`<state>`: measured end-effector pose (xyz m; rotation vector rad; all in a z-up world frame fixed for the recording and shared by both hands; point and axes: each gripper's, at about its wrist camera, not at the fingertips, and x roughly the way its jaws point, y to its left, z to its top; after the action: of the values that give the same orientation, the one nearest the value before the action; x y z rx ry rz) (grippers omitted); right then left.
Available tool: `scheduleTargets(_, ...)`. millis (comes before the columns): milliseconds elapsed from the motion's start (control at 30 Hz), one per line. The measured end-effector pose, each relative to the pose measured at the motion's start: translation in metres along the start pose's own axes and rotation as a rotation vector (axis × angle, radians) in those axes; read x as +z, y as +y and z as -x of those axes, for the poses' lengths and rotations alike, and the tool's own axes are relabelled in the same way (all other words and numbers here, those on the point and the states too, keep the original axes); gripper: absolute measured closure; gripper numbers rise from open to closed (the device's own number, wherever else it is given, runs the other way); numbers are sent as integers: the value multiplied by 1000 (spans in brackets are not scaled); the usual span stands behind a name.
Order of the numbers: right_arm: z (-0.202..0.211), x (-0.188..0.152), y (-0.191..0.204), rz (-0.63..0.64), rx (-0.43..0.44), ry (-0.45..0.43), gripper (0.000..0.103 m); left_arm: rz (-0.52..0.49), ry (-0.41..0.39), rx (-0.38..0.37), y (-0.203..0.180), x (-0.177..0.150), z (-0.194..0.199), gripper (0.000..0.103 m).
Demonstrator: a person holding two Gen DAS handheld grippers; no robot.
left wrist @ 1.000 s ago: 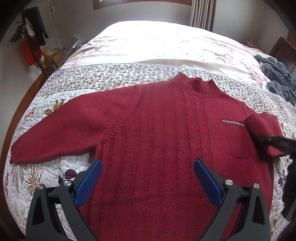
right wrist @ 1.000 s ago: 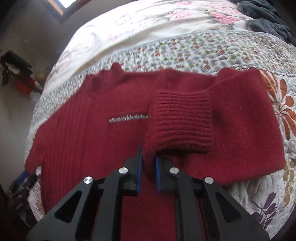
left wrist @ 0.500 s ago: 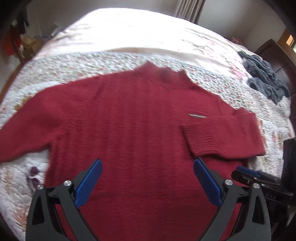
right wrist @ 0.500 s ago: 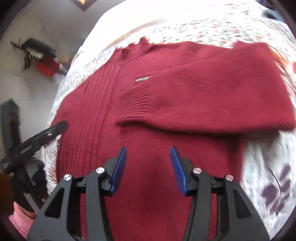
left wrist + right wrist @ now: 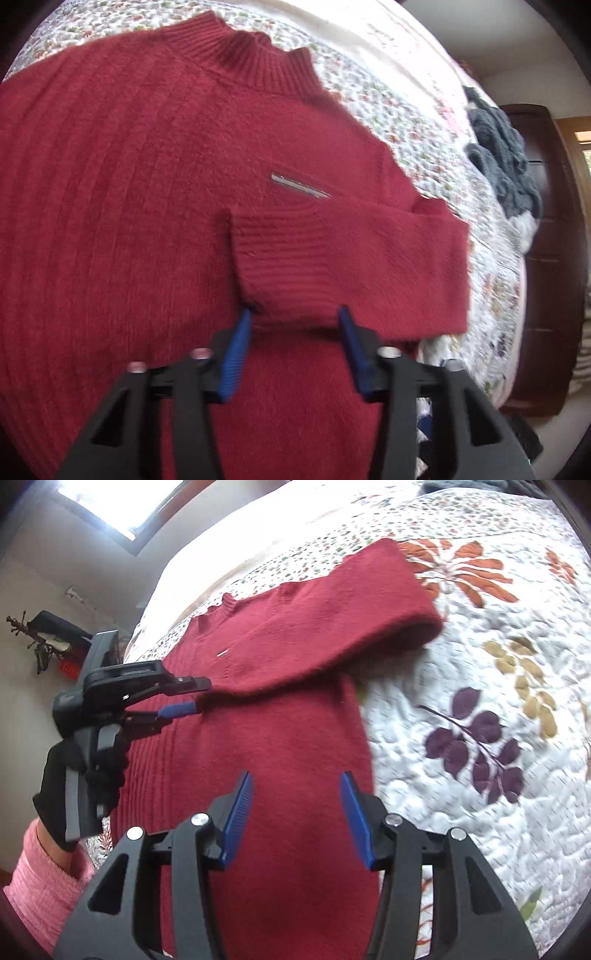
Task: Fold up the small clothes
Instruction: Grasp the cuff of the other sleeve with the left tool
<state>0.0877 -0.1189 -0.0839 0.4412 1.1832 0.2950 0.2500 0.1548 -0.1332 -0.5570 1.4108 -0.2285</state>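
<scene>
Left wrist view: the left gripper (image 5: 293, 319) is hovering with its jaws open, the blue pads (image 5: 236, 356) spread just at the ribbed cuff (image 5: 280, 266) of a sleeve (image 5: 369, 266) that is lying folded across the chest of the red sweater (image 5: 110, 206). Neither pad is pinching the knit. Past the cuff, a short silver zip (image 5: 299, 186) is showing on the chest, and the ribbed collar (image 5: 243, 51) is pointing toward the far end of the bed (image 5: 424, 140). A heap of grey knitwear (image 5: 506, 162) is sitting near the bed's far right edge.

In the right wrist view, the right gripper (image 5: 297, 801) is also standing open and empty above the sweater's lower body, close to its right hem. To its left a gloved hand (image 5: 77, 775) with a pink sleeve (image 5: 40, 878) is holding the other gripper. Beyond, the folded sleeve is lying across the sweater, its bend resting on the quilt's leaf pattern.
</scene>
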Motion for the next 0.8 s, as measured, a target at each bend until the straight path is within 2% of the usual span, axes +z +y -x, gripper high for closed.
scheduleTargets(33,3,-1,-3,-3,-5,-3,54,8,-5,3,0,2,-2,76)
scheduleTargets(100,4,-1,-6,-2,-24,-10,54,25,-25,-15,-1,3,1,83)
scheduleTargets(133,7,-2,-8,0,-34,-13,54,20,-59,-21,-4,1,8,85)
scheduleTargets(300,15,6,-15,-7,-44,-36,54,-48,-221,4,-12,-4,54,86)
scheduleTargets(433,22,28,-15,-19,-32,-74,54,-61,-320,48,5,5,93,86)
scheduleTargets(567,19,56,-11,-26,-11,-92,54,-53,-364,73,27,12,118,86)
scheduleTargets(667,-1,83,1,-17,28,-67,54,-36,-392,94,42,16,130,86)
scheduleTargets(767,-27,97,9,-1,35,-20,54,-10,-373,121,60,19,124,86)
scheduleTargets(800,-39,99,8,-3,13,4,54,4,-358,119,66,21,120,86)
